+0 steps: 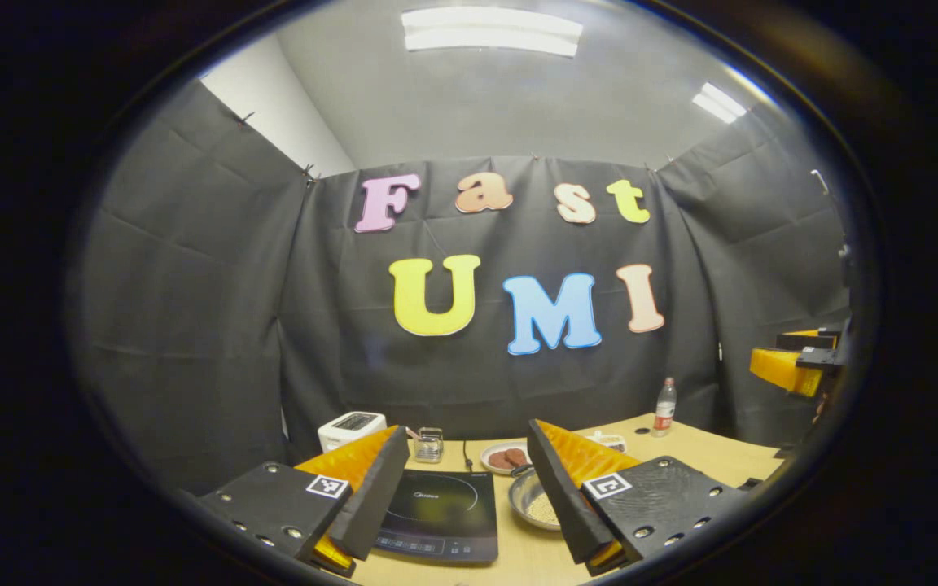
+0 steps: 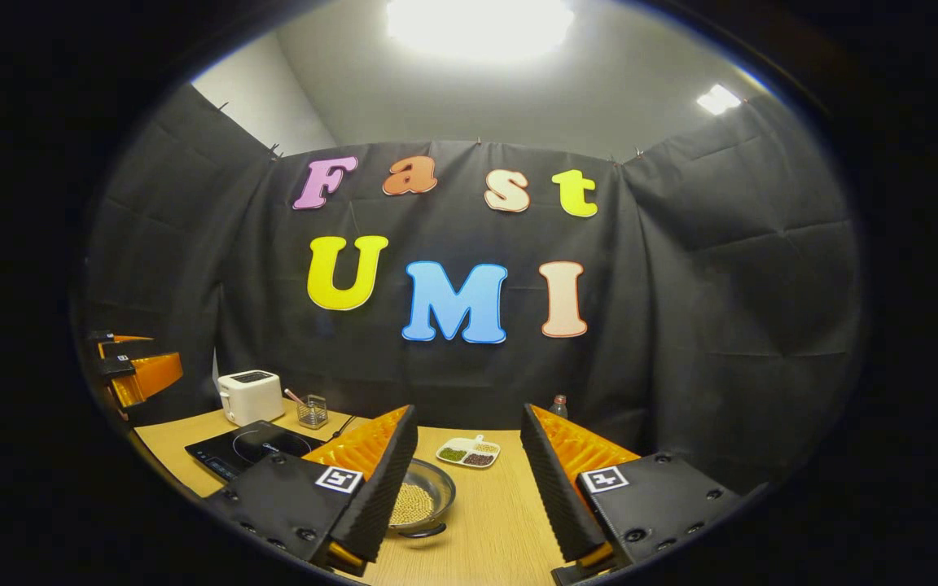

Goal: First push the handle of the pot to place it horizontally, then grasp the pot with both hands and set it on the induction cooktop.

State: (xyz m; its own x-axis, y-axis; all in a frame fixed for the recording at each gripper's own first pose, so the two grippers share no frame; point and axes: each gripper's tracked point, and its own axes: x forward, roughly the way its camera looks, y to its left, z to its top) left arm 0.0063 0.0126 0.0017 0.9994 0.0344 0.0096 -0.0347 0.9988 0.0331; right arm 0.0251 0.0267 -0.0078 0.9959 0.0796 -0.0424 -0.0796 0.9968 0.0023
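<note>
Cooktop: the induction cooktop (image 1: pixel 439 514) lies on the table (image 1: pixel 705 457), left of the pot (image 1: pixel 536 500).
Pot: holds grains (handle (image 2: pixel 418 530) at the near rim).
Behind cooktop: toaster (image 1: pixel 350 428), then a small glass holder (image 1: pixel 429 445) to its right.
Behind pot: a plate (image 1: pixel 506 457).
Far right: bottle (image 1: pixel 664 407), well apart.

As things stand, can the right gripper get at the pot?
Probably yes: the right gripper is open and held above the table, the pot lies just ahead by its left finger, and nothing stands between them.

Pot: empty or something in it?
Not empty: the pot holds pale grains covering its bottom, seen also in the left gripper view.
</note>
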